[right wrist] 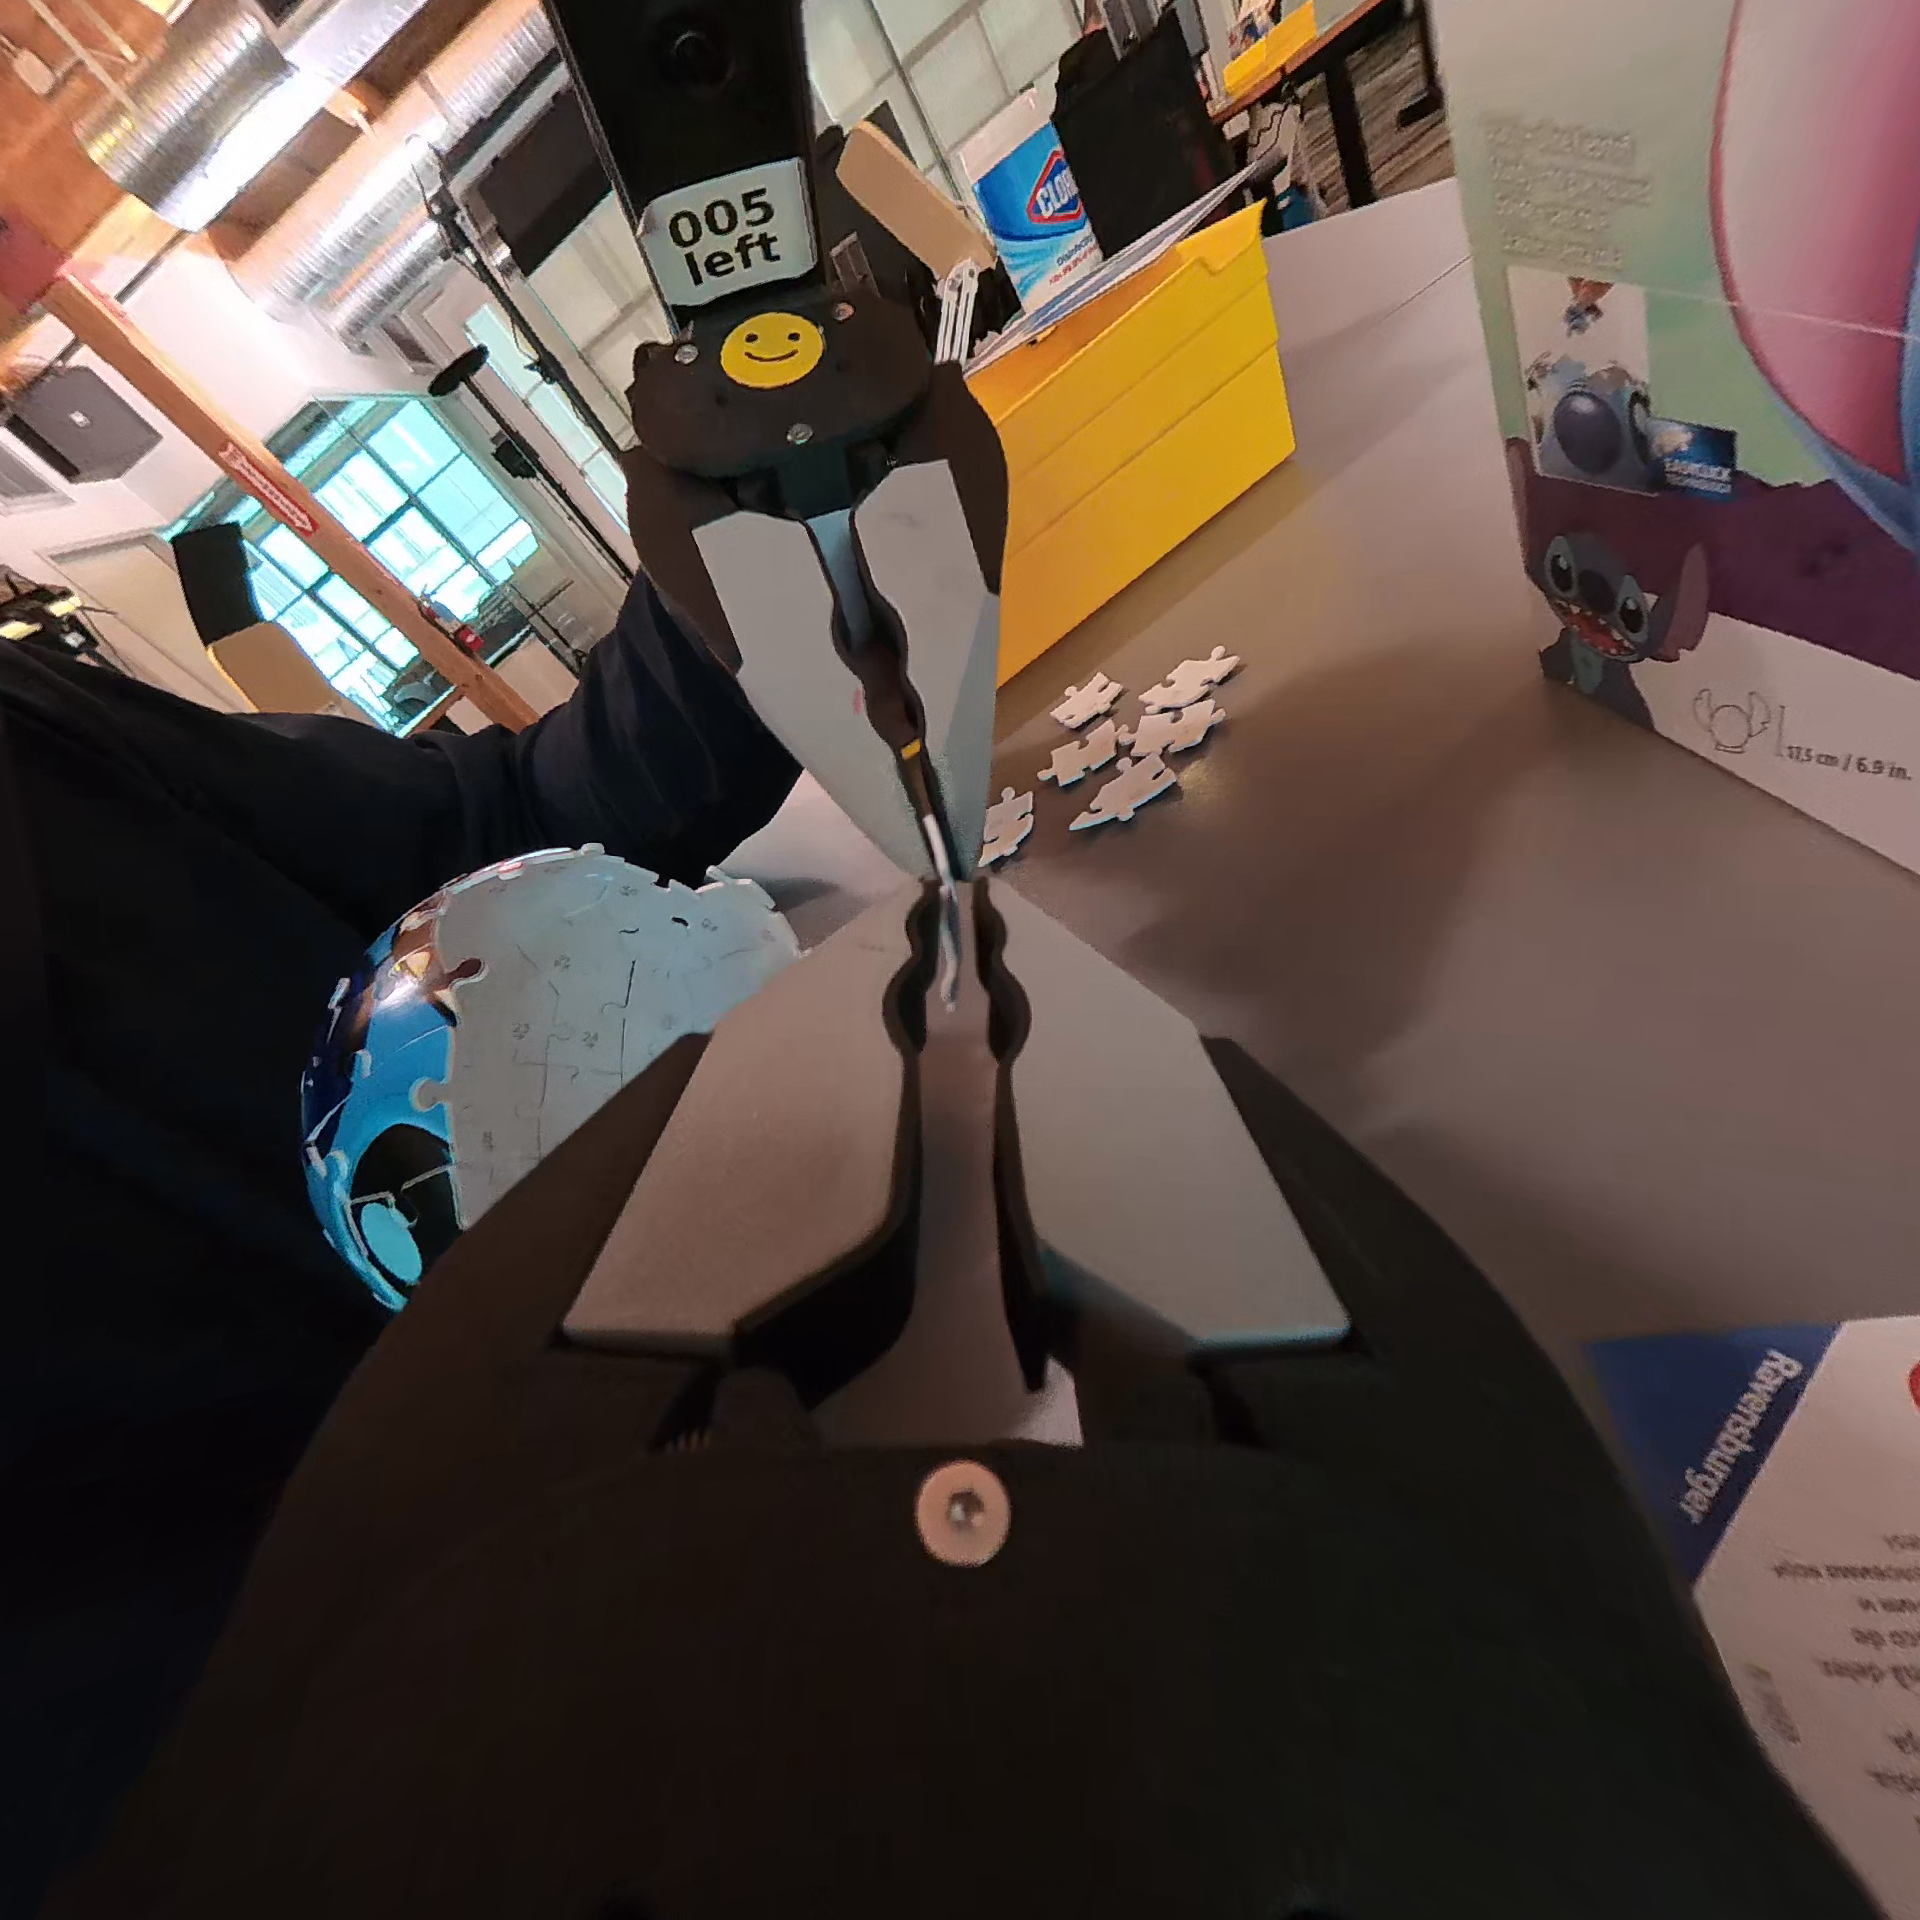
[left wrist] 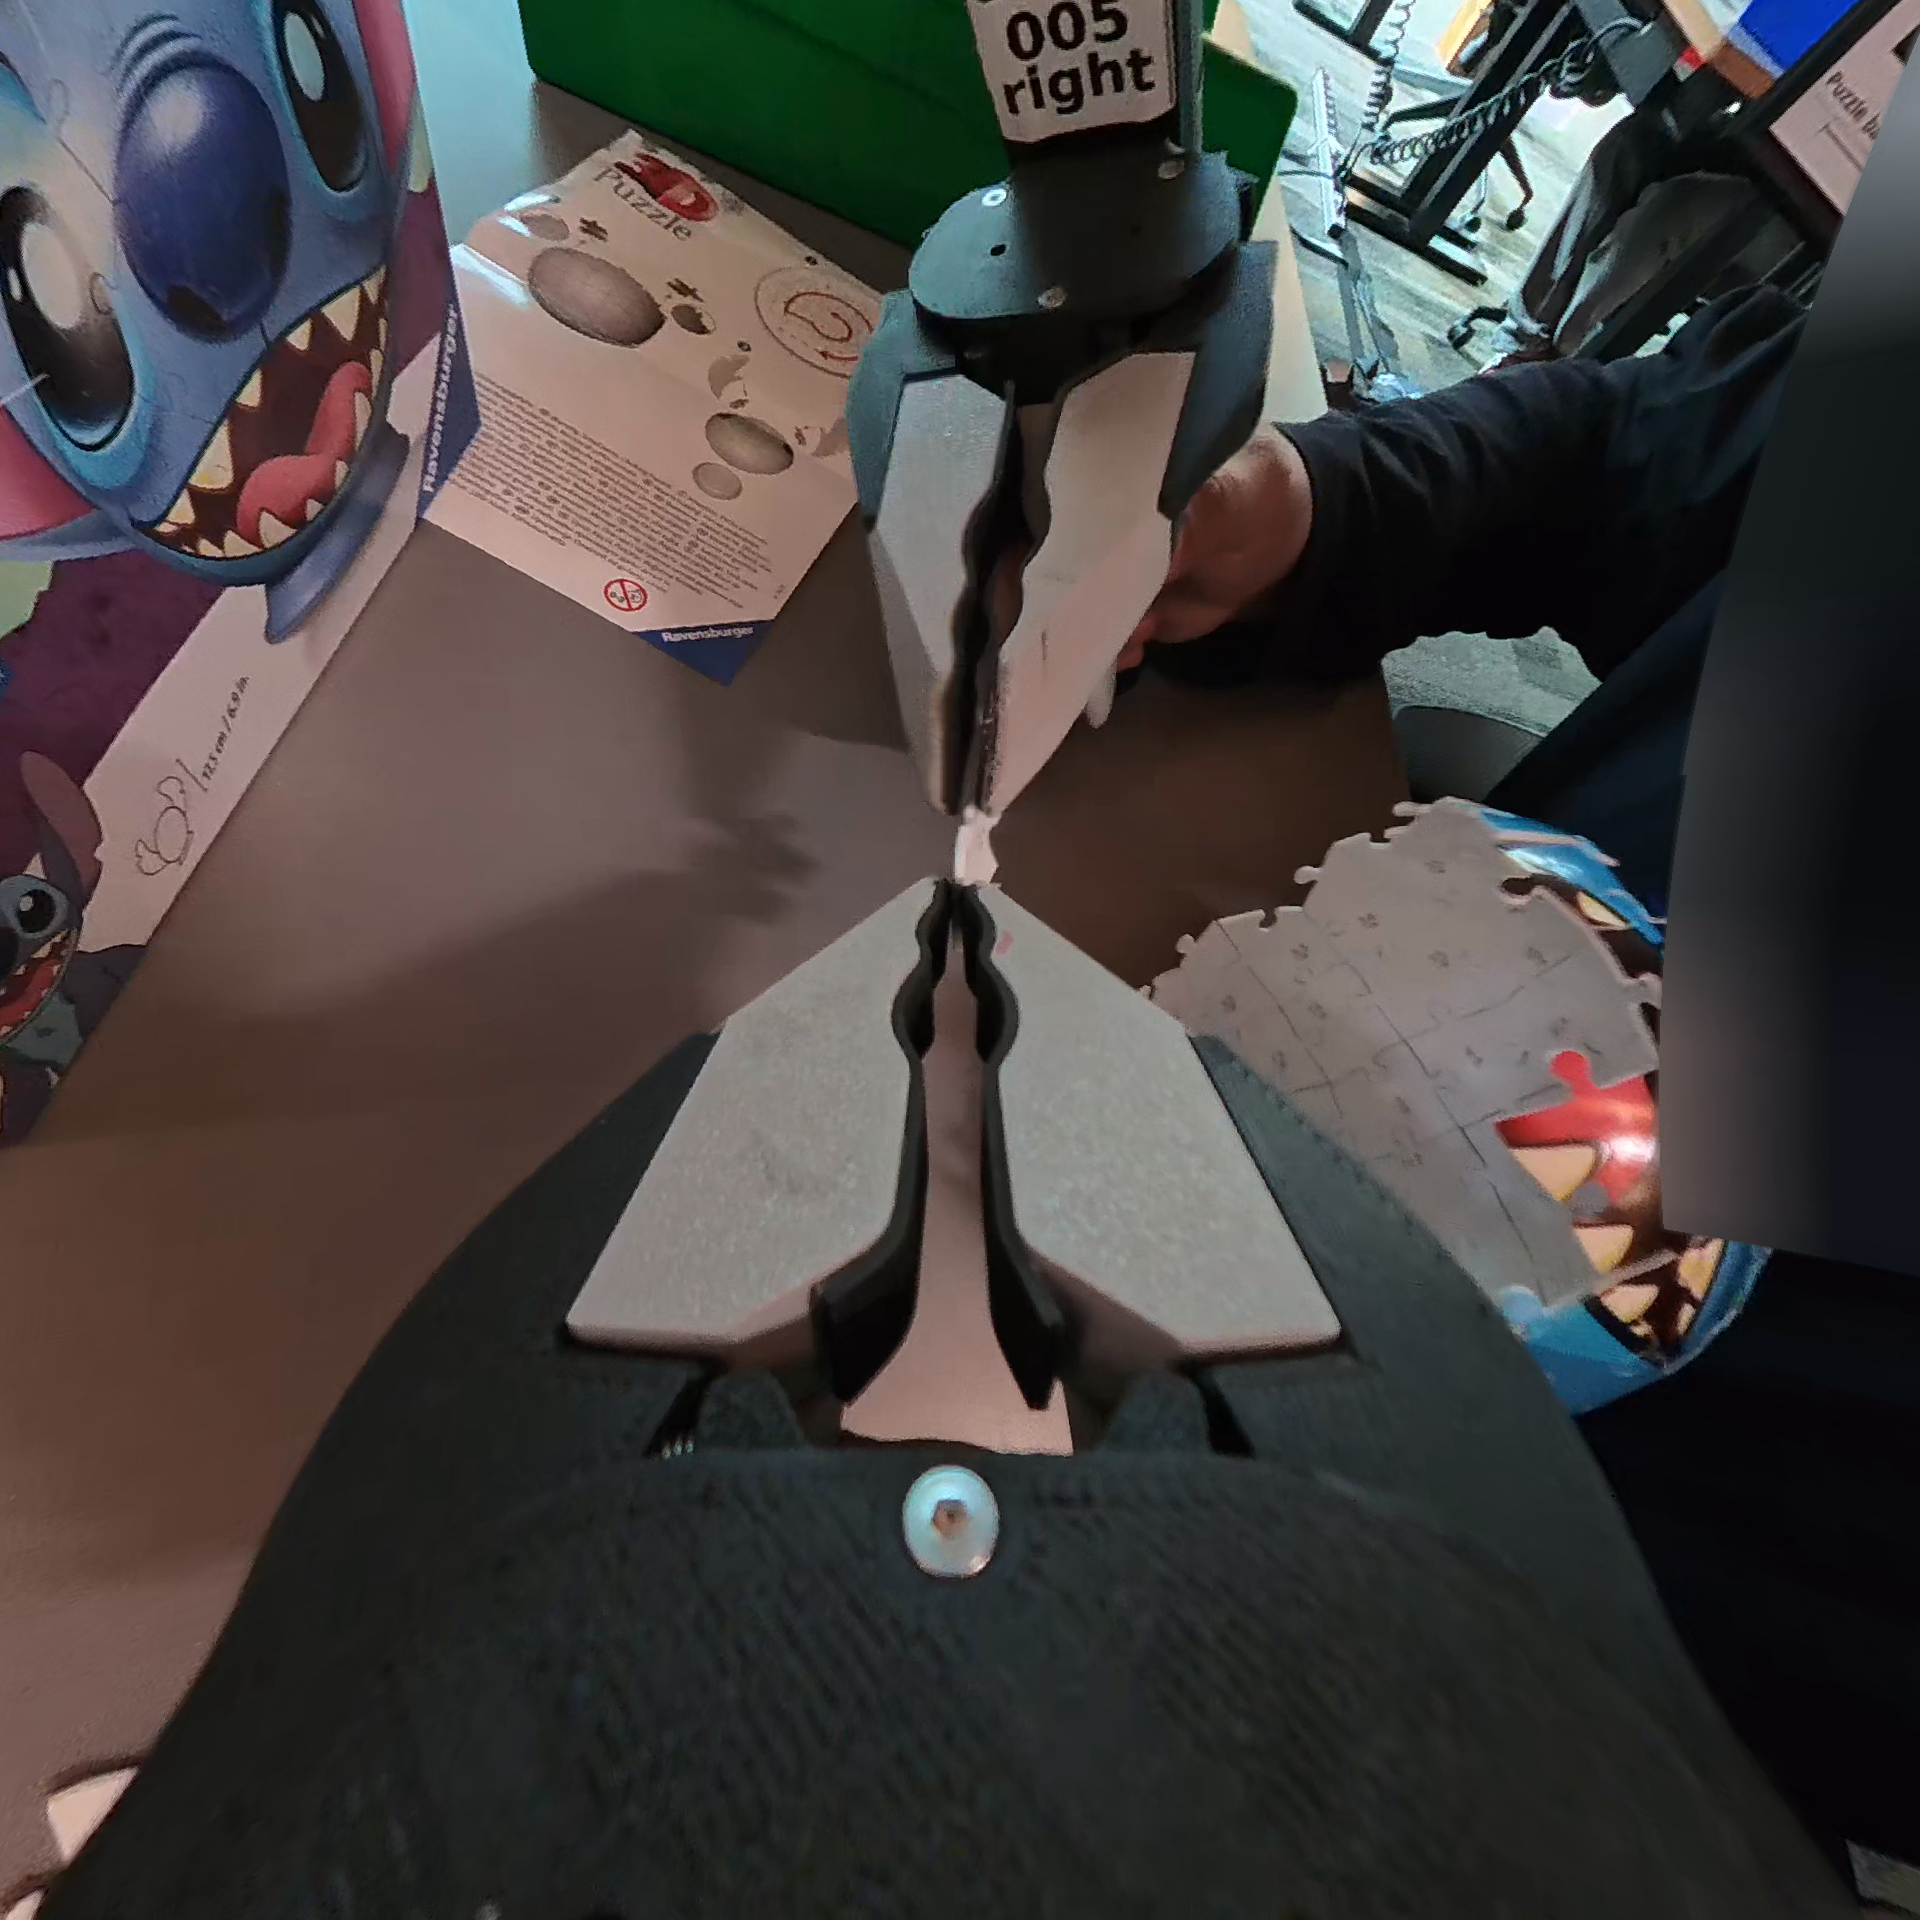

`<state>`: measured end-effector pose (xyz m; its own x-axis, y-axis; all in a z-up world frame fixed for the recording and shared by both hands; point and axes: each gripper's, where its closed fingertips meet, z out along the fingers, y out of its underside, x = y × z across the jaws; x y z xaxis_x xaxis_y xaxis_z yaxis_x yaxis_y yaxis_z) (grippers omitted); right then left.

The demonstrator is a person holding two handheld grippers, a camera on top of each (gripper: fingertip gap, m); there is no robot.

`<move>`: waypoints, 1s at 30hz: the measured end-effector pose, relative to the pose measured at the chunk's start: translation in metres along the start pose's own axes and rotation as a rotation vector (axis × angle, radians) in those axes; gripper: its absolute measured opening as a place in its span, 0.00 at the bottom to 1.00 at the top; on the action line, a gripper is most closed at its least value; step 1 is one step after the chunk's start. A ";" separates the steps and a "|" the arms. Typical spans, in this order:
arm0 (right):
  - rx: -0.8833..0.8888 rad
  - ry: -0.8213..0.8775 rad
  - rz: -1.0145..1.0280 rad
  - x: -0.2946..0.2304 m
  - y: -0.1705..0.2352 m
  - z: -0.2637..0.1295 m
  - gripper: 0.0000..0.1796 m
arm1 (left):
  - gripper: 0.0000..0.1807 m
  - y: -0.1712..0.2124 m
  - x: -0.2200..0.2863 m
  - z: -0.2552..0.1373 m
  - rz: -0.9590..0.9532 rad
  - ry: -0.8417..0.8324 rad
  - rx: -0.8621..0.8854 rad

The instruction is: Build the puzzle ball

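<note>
Nearest the lens, the left claw (left wrist: 961,894) is pinched almost shut, its tips meeting those of the right claw (left wrist: 971,805) at twelve o'clock. A thin white puzzle piece (left wrist: 975,852) bridges the two, seen edge-on. The right claw is nipped on it. Whether the left also grips it, or only touches, I cannot tell.

The half-built puzzle ball (left wrist: 1455,1081) sits at three o'clock in the left wrist view, its open shell showing the pale numbered inside. More loose pieces (right wrist: 1138,738) lie on the counter (right wrist: 1455,987) at about one o'clock in the right wrist view.

The piece looks light, thin, stiff and likely slick. It is best held across its flat faces, leaving the tabs free. The shell probably gives under pressure, so support it near the seam.
</note>
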<state>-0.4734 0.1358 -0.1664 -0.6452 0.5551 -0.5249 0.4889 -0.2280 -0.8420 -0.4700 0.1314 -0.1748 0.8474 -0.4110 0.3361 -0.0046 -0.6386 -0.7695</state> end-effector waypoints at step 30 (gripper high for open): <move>-0.134 -0.021 -0.036 -0.009 0.022 0.007 0.00 | 0.00 0.002 0.012 0.008 -0.007 0.045 -0.011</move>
<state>-0.4611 0.1202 -0.1806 -0.6753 0.5436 -0.4985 0.5384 -0.0986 -0.8369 -0.4553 0.1307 -0.1767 0.8225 -0.4355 0.3659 -0.0047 -0.6484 -0.7613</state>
